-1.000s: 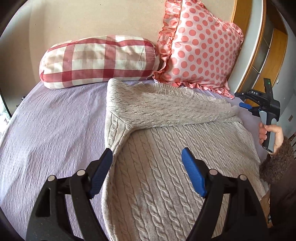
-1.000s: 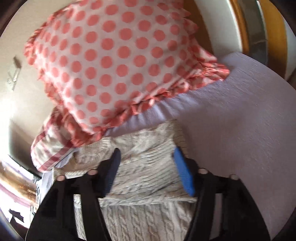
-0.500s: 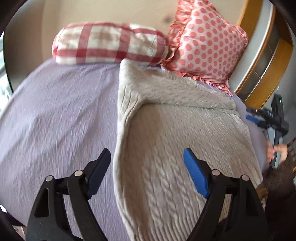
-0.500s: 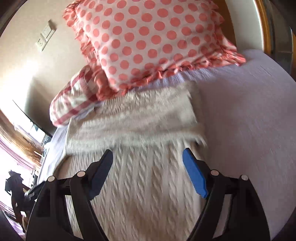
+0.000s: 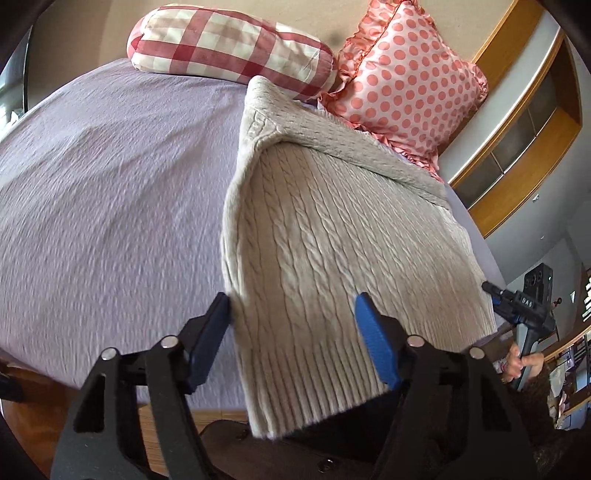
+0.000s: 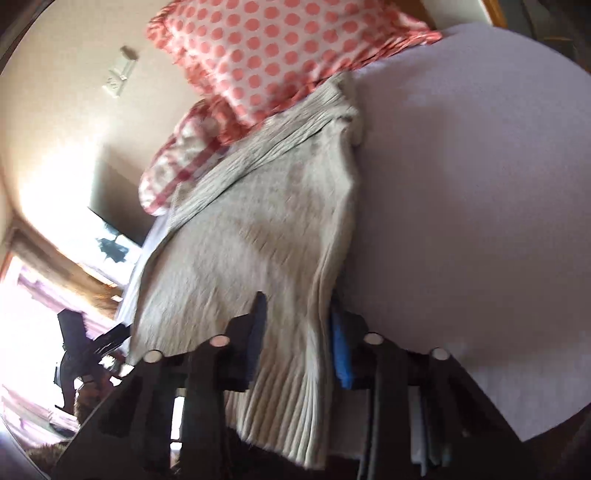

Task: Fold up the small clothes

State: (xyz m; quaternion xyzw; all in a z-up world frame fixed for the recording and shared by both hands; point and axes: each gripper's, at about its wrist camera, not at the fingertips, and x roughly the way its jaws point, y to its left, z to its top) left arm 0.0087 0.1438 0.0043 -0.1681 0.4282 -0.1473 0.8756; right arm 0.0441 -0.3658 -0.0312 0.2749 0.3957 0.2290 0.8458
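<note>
I'm looking down on a bed with a lilac, finely crinkled cover (image 5: 110, 192), its head pushed against a plain beige wall (image 5: 92, 22), with wood-trimmed cabinets (image 5: 517, 140) off to the right. Two cushions lean at the head: a red-and-cream checked bolster pillow (image 5: 225, 48) and, touching it on the right, a pink satin cushion with coral polka dots and a ruffled edge (image 5: 410, 81). The pale grey cable-knit sweater (image 5: 332, 240) lies on the right half of the bed, its upper part folded flat across itself near the cushions and its ribbed hem hanging over the near edge of the bed. My left hand-held gripper (image 5: 295, 332) sits released, blue pads spread wide on either side of the sweater's left edge, just above the ribbing. My right hand-held gripper (image 6: 299, 343) is at the hem's right corner with knit bunched between its blue pads; the view is blurred, but the pads look clenched on the fabric. In the left view, that gripper shows at the far right, held by a hand (image 5: 521, 363) in a fuzzy brown sleeve.
</note>
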